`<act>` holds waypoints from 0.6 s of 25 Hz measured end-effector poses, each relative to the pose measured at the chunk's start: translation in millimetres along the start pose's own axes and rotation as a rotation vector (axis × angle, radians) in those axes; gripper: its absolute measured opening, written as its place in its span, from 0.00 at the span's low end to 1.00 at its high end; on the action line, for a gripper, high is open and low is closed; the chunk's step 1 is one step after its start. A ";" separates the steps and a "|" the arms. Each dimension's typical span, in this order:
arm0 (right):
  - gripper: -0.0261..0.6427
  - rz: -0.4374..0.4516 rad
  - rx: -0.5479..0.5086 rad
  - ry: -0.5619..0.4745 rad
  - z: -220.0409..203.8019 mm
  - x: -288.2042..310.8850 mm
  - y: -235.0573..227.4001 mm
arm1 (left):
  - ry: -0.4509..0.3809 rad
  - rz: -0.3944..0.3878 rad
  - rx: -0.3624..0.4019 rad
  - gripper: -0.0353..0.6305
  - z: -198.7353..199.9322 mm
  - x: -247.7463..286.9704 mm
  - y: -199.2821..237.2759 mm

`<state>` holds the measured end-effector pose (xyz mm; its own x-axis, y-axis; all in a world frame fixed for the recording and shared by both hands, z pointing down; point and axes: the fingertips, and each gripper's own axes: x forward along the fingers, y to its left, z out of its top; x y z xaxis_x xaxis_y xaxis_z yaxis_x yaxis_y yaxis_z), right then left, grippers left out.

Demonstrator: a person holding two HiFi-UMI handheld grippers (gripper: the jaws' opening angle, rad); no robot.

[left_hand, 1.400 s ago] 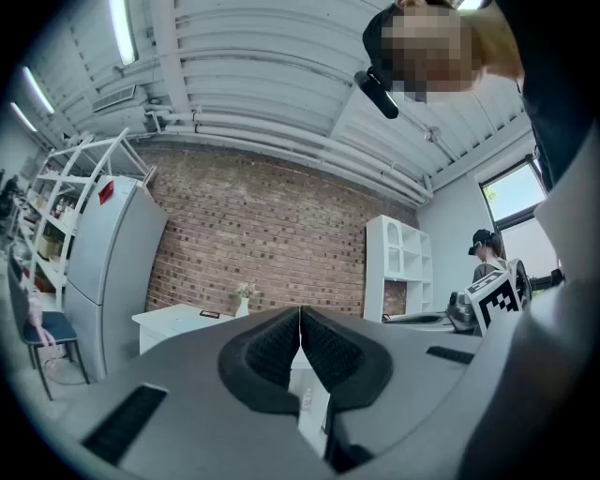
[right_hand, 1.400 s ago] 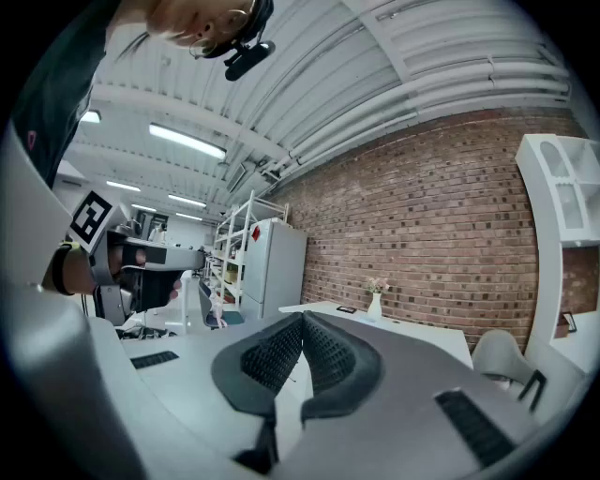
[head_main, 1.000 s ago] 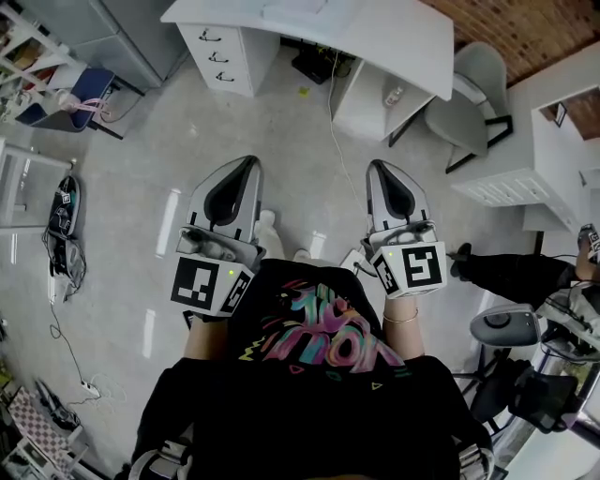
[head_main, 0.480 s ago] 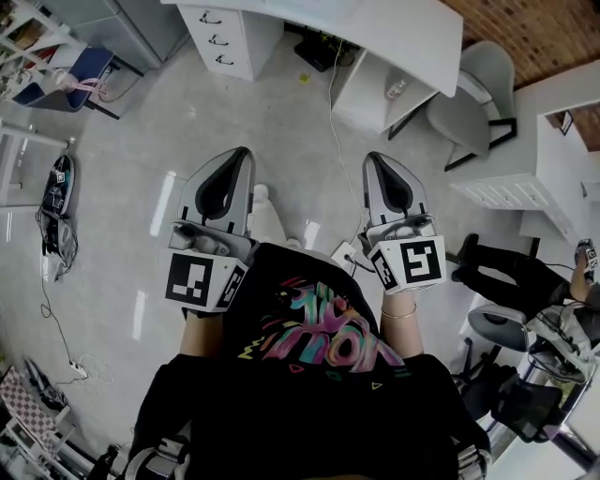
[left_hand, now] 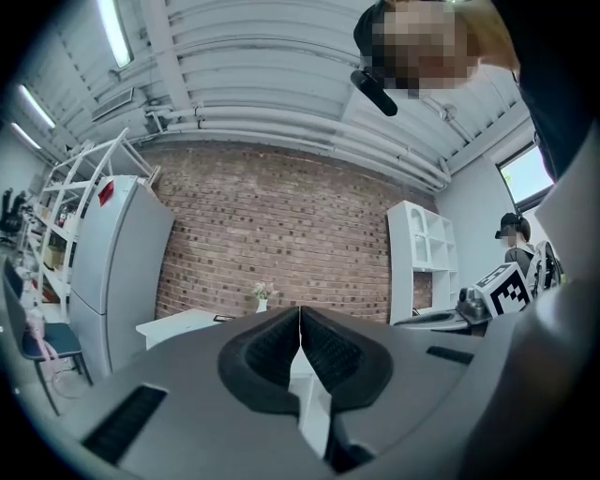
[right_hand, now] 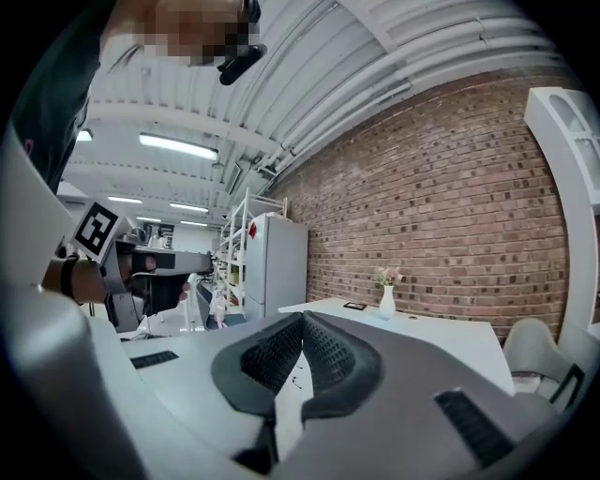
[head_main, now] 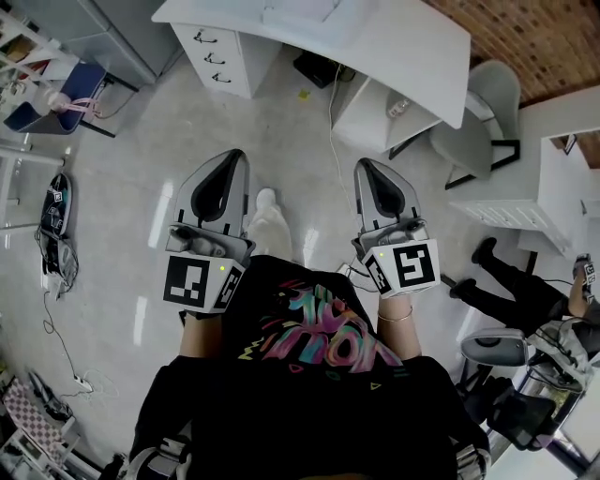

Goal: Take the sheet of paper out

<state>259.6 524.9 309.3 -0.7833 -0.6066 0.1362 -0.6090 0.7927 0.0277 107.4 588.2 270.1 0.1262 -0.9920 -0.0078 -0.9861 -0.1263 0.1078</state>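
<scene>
Closest to me is the person's black shirt (head_main: 319, 337) with its bright print. Just ahead of it, both hands hold their tools out about level, side by side and well apart. The left gripper (head_main: 236, 154) is clenched tight: its ribbed pads meet along one thin line with nothing between them. The right gripper (head_main: 360, 163) is clamped shut the same way, and it too is empty. Between the two tools a pale shoe (head_main: 267, 202) shows on the glossy grey floor (head_main: 159, 141).

Beyond that stretch of bare floor stands a white desk (head_main: 403, 37), with a drawer unit (head_main: 220, 56) under its left end and a grey chair (head_main: 487, 103) off to the right. Neither gripper touches the desk. On its top, from the right gripper view, I make out a small white vase (right_hand: 387, 302) of flowers and a little dark object beside it. A fridge (right_hand: 277, 262) stands to one side, and the brick wall (right_hand: 450, 187) closes off the room behind.

The sheet of paper I cannot pick out anywhere. There is a pale flat shape (head_main: 300, 11) at the desk's far edge (a tray or a machine, possibly holding it), but it is too small to tell.

So by my reckoning the task has hardly begun. Nothing is grasped or even reached, and finding the sheet, gripping it and drawing it out are all left to do.
</scene>
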 end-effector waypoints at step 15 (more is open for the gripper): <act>0.07 -0.036 0.010 0.017 36.9 225.1 -85.3 | 0.003 -0.036 -0.003 0.09 28.6 187.8 160.0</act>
<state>130.7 318.5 301.0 -0.7588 -0.6332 0.1525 -0.6377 0.7699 0.0232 -29.8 381.6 257.4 0.1615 -0.9868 -0.0082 -0.9807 -0.1614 0.1104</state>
